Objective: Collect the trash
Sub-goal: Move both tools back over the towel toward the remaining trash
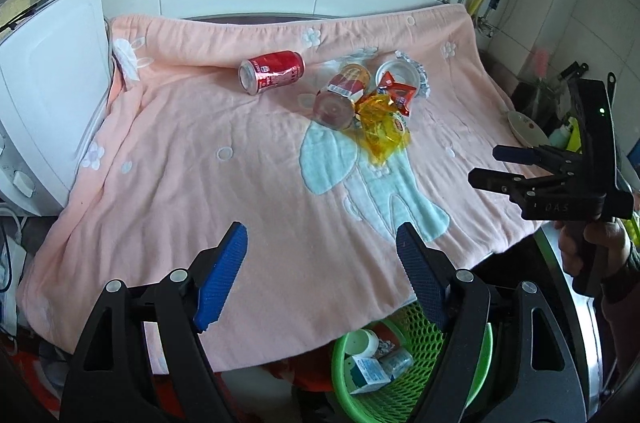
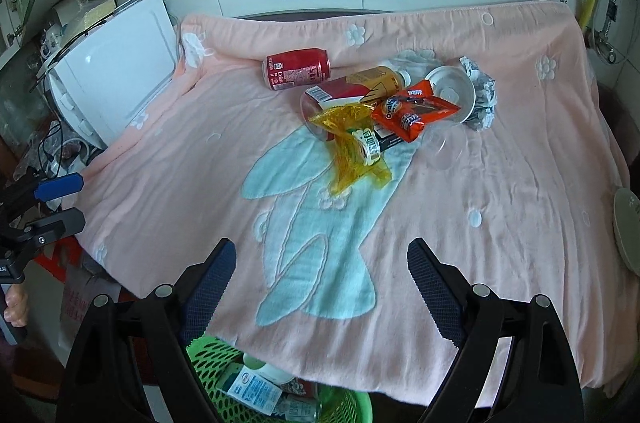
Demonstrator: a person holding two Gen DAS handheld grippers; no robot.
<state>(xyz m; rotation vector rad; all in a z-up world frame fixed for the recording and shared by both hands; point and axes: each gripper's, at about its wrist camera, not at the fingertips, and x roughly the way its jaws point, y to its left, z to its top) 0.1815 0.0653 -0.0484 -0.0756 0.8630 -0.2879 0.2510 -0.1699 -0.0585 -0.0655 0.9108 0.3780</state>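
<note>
In the left wrist view, the left gripper (image 1: 320, 263) is being held wide open and empty above the pink towel (image 1: 180, 163), where a red can (image 1: 272, 71) is lying beside a bottle (image 1: 340, 95) and yellow wrapper (image 1: 384, 127); the green basket (image 1: 400, 375) is being seen below the towel's near edge. In the right wrist view, the right gripper (image 2: 322, 283) is likewise being held wide open with nothing gripped, the trash pile lying well ahead on the towel.

Pink blanket (image 2: 500, 191) with pale-blue rabbit motif, white flowers; on it red can (image 2: 297, 68), yellow wrapper (image 2: 352, 147), orange packet (image 2: 416, 111). Below blanket edge, green mesh basket (image 1: 416, 383).

Bare towel (image 1: 200, 183) ahead (open room); white appliance (image 1: 52, 95) blocks left.
</note>
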